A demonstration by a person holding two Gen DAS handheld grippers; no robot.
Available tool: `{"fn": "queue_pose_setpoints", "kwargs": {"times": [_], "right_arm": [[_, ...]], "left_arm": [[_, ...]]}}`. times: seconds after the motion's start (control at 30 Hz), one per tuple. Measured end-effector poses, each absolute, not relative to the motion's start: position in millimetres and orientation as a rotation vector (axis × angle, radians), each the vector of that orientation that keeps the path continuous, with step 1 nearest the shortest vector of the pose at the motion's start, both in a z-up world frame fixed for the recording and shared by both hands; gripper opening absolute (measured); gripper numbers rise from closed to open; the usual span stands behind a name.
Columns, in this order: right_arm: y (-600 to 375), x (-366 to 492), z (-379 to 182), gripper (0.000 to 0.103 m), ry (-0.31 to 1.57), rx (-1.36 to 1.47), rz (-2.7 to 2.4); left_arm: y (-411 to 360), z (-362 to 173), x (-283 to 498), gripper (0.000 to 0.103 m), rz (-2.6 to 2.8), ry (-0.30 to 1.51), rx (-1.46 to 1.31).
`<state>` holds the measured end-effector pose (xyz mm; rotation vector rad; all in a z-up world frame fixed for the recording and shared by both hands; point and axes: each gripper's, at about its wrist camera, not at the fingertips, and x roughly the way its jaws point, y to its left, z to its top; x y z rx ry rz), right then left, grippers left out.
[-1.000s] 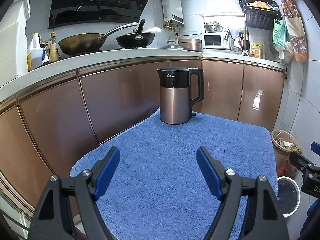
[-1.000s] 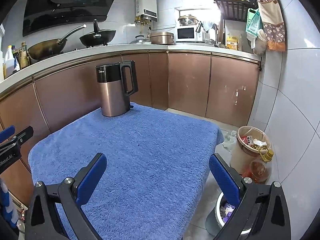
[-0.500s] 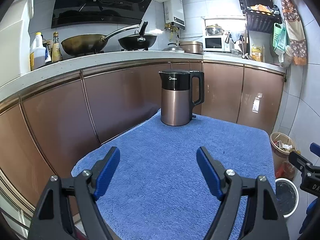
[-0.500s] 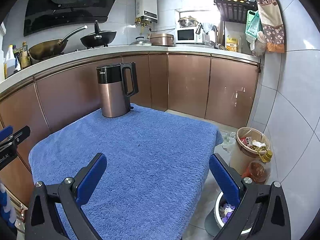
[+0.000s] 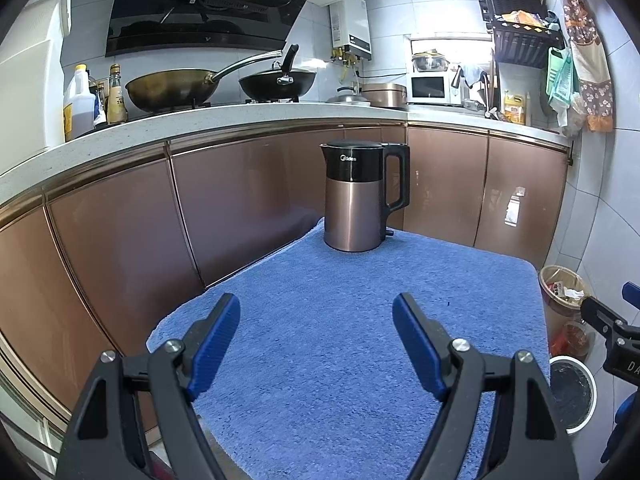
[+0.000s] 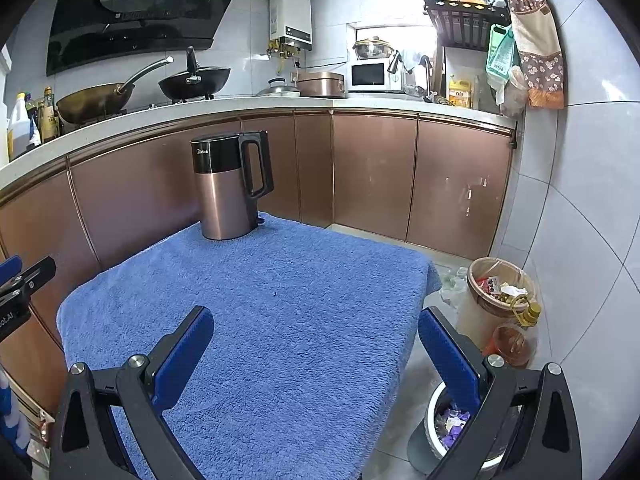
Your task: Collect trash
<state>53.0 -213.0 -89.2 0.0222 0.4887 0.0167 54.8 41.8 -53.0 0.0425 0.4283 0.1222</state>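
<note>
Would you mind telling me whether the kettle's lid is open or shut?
Shut. The kettle stands upright on the blue towel, and its black lid lies flat and flush across the top in both views.

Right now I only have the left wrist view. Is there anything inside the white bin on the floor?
Observer: Yes, the white bin holds purple and white scraps.
Operator: Is the right gripper carrying anything?
Observer: No, the right gripper is open and empty above the towel.
Operator: Any loose trash on the floor?
Observer: Crumpled clear plastic lies past the table corner, beside the tan bin.
</note>
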Motion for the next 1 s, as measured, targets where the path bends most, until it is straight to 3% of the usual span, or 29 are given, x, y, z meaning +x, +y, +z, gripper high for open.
{"fn": "queue_pose_setpoints", "kwargs": {"times": [1.0], "right_arm": [[-225,32,-69,0.103,0.426,0.041,-0.043]], "left_arm": [[53,-32,28,0.078,0.126,0.385,0.039]]}}
